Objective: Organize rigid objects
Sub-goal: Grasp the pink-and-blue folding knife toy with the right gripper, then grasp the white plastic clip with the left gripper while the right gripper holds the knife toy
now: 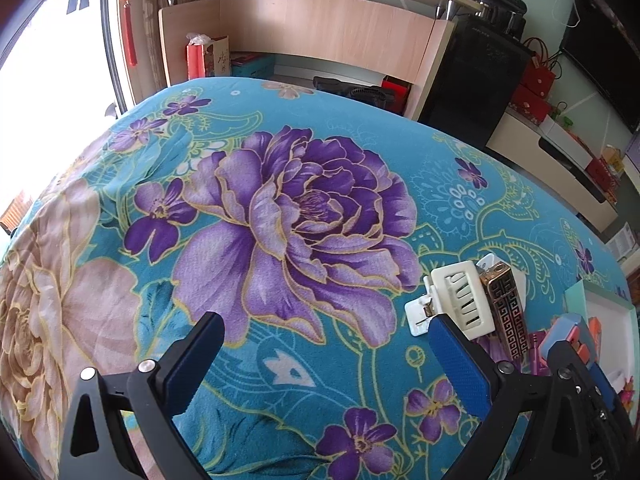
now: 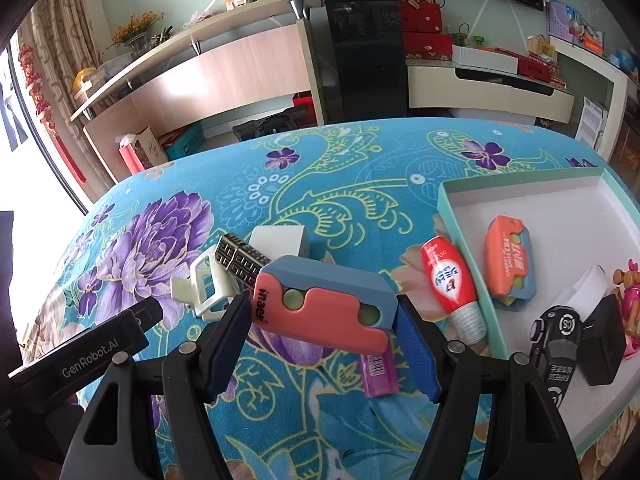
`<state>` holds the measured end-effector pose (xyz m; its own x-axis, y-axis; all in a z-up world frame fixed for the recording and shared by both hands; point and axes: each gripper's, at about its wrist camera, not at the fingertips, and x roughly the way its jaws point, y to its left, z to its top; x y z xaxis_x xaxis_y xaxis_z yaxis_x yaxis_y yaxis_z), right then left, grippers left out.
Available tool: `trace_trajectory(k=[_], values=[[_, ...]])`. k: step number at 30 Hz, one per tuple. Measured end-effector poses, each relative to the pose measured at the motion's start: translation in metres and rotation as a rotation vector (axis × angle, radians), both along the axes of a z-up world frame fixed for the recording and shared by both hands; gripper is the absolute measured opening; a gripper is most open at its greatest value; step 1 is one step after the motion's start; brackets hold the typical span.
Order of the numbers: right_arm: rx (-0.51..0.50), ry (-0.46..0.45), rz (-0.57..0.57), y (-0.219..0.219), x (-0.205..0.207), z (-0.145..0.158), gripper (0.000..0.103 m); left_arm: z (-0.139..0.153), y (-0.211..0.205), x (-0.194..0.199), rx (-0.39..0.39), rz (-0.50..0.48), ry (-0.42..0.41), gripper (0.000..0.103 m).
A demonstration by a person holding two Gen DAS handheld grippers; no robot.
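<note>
My right gripper [image 2: 322, 312] is shut on a pink-and-blue plastic case [image 2: 320, 304], one pad pressing on each end, and holds it just above the floral cloth. The same case [image 1: 570, 330] shows at the right edge of the left wrist view. Behind it lie a white clip [image 2: 208, 288], a dark patterned metal bar [image 2: 240, 260] and a small white box [image 2: 280, 240]. A purple lighter [image 2: 378, 376] lies under the case. My left gripper [image 1: 326, 332] is open over bare cloth, with the white clip [image 1: 460, 300] and the patterned bar [image 1: 508, 312] just beyond its right finger.
A teal-rimmed white tray [image 2: 448, 216] at the right holds an orange case [image 2: 508, 260], a black gadget [image 2: 556, 344], a black block [image 2: 604, 340] and a pink toy [image 2: 630, 300]. A red bottle [image 2: 452, 284] leans on its left rim. Shelves stand beyond the table.
</note>
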<state>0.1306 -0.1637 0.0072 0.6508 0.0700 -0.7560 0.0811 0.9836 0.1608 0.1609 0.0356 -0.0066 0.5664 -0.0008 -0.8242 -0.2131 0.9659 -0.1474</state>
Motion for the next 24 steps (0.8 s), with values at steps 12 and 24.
trace_trajectory(k=[12,24], values=[[0.005,-0.031,-0.129,-0.050,-0.006,0.013,0.073,-0.003,-0.038,0.010,-0.004,-0.121,-0.030,0.103],[0.030,-0.014,-0.157,-0.065,-0.006,0.010,0.073,-0.015,-0.064,0.023,0.069,-0.189,-0.028,0.097]])
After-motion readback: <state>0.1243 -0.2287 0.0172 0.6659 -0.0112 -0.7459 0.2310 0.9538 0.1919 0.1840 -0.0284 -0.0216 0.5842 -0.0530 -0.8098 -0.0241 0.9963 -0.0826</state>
